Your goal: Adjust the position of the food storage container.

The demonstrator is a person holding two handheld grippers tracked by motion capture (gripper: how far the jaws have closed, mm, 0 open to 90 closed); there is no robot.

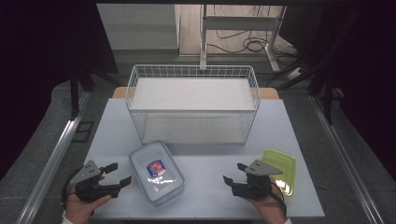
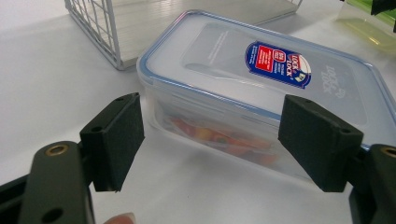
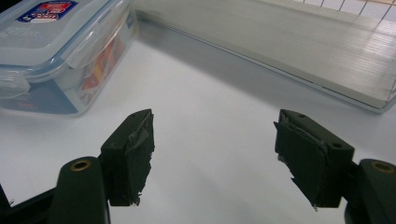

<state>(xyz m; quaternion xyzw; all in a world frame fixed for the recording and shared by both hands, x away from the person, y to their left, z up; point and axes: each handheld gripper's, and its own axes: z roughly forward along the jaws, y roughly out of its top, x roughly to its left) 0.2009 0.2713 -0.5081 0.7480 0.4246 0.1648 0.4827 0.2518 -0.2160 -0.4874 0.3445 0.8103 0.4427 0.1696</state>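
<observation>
A clear plastic food container [image 1: 156,172] with a blue-rimmed clip lid and a red-and-blue label lies on the white table, front centre-left; red and orange food shows through its wall [image 2: 219,137]. My left gripper [image 1: 118,175] stands open just left of the container, jaws pointing at its side without touching it [image 2: 210,144]. On the other side my right gripper [image 1: 236,173] is open too, some way right of the container [image 3: 56,51], with bare table between its pads [image 3: 215,154].
A white wire basket rack [image 1: 193,103] with two shelves stands across the back of the table. A yellow-green lid or tray [image 1: 282,168] lies at the front right, beside my right hand. Dark floor and cables lie beyond the table.
</observation>
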